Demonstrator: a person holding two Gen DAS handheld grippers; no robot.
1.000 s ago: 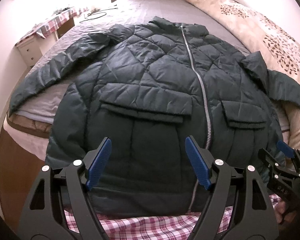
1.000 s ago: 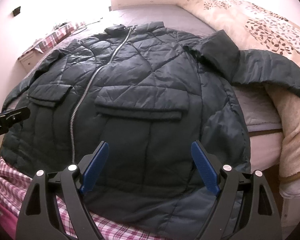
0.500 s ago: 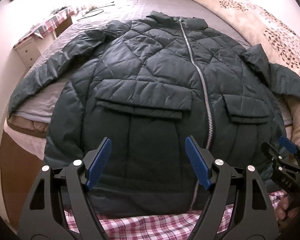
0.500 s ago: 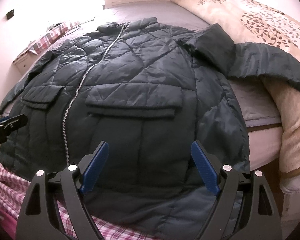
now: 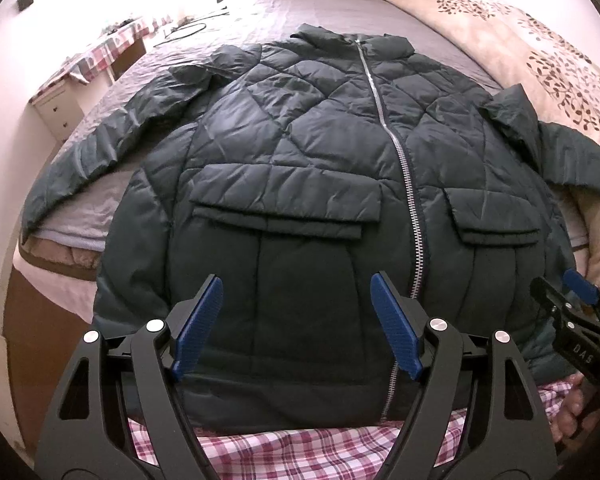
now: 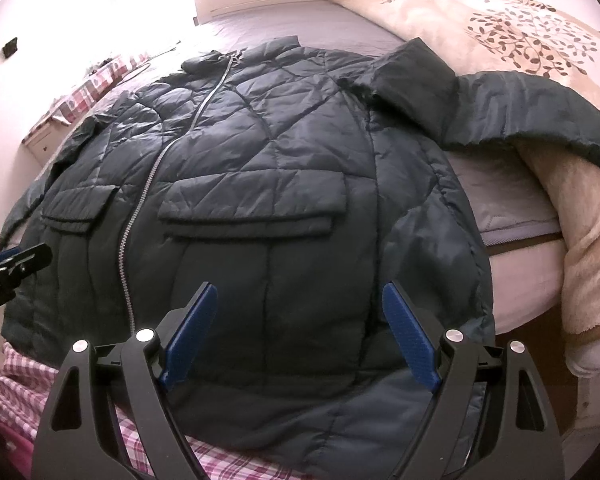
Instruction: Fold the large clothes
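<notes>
I see both my left hand-held gripper (image 5: 296, 328) and right hand-held gripper (image 6: 298, 334) spread wide, pinching nothing, above the puffy jacket (image 5: 300, 152) lying flat on the bed (image 5: 300, 12).

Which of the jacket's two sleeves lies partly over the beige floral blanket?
The sleeve on the right gripper's side drapes onto the beige floral blanket. The other sleeve lies flat on the grey sheet.

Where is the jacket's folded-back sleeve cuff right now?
In the right wrist view, the cuff lies upper right, doubled onto the jacket shoulder beside the floral duvet.
</notes>
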